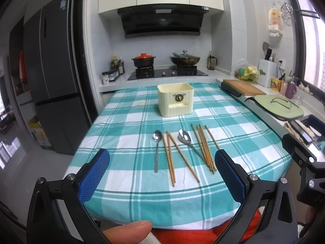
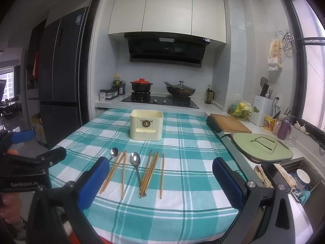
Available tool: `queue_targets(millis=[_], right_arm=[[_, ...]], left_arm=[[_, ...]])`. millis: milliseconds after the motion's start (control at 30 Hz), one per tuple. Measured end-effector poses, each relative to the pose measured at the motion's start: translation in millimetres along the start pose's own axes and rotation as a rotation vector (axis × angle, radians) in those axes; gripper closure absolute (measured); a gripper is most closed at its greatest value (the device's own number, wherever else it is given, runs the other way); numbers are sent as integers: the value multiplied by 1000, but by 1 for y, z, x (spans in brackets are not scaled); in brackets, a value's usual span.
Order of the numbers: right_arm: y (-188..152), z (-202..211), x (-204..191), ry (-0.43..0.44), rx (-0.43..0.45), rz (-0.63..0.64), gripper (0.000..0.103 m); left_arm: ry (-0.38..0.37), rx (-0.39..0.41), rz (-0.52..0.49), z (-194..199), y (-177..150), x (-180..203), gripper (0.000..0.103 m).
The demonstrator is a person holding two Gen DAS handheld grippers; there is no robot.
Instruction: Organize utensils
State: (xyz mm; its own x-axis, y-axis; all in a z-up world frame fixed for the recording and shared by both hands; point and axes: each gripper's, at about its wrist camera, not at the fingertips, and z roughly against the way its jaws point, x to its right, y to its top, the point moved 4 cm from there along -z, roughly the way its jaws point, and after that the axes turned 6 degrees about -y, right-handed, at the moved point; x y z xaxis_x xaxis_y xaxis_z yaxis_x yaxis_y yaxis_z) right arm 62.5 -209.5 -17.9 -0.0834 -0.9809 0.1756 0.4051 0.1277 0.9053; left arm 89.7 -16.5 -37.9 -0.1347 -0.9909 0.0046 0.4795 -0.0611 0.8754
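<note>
A cream utensil holder stands upright and empty-looking on a teal checked tablecloth. In front of it lie a small spoon, a larger spoon and several wooden chopsticks in loose groups. My left gripper is open and empty, above the table's near edge. My right gripper is open and empty, just short of the utensils. The left gripper's body shows at the left of the right wrist view.
A counter on the right holds a wooden cutting board, a green board with glasses and a knife block. A sink with a bowl lies at the right. A stove with two pots stands behind. A fridge stands left.
</note>
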Motion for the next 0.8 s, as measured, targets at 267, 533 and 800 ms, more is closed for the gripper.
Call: queue_targets(millis=[267,533,800], right_arm=[[3,-10,-3,13,-8,5,0],[0,-18,-5,17,-22,14,0],[0,-21,-5,12,-31,13,0]], left_arm=[[6,3,-8,-5,3,0,0],[-25,-4,-5,-12,4,3,0],[-53,-1,-2,-14,5,4,0]])
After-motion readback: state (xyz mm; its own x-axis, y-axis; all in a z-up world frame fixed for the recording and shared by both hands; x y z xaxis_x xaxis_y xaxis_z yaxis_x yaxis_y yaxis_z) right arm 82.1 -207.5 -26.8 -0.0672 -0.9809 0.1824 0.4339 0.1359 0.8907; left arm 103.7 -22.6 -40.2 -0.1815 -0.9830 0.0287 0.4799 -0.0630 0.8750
